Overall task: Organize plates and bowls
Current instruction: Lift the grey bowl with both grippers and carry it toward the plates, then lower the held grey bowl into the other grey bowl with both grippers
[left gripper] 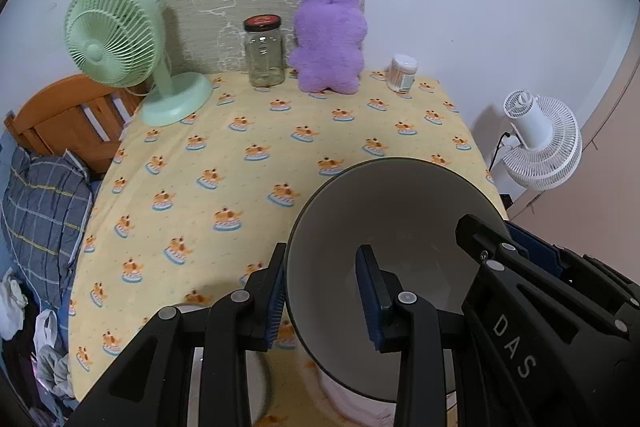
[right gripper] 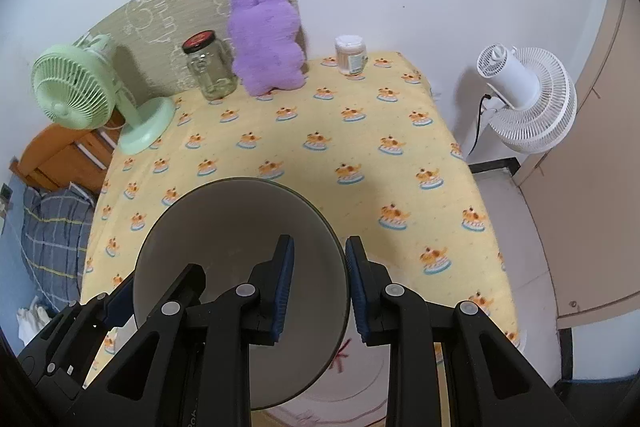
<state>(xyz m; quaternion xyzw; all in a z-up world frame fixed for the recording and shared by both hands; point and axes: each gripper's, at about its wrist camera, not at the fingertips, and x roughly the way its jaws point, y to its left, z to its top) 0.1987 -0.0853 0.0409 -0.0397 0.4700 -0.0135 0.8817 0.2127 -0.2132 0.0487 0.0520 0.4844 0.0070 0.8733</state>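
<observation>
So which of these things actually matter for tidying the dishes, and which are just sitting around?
Job: grey bowl, plate under it, left gripper, right gripper.
Just there: green fan, glass jar, purple plush toy, small white tub, white fan.

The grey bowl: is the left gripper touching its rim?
Cannot tell. In the left wrist view, the left gripper straddles the grey bowl rim, outer pad close against the wall, but no clear contact line shows.

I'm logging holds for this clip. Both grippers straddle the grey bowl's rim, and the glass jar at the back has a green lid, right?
Not quite: the glass jar has a red and black lid, as the left wrist view shows. The rest stands: left gripper and right gripper each straddle the grey bowl rim.
</observation>
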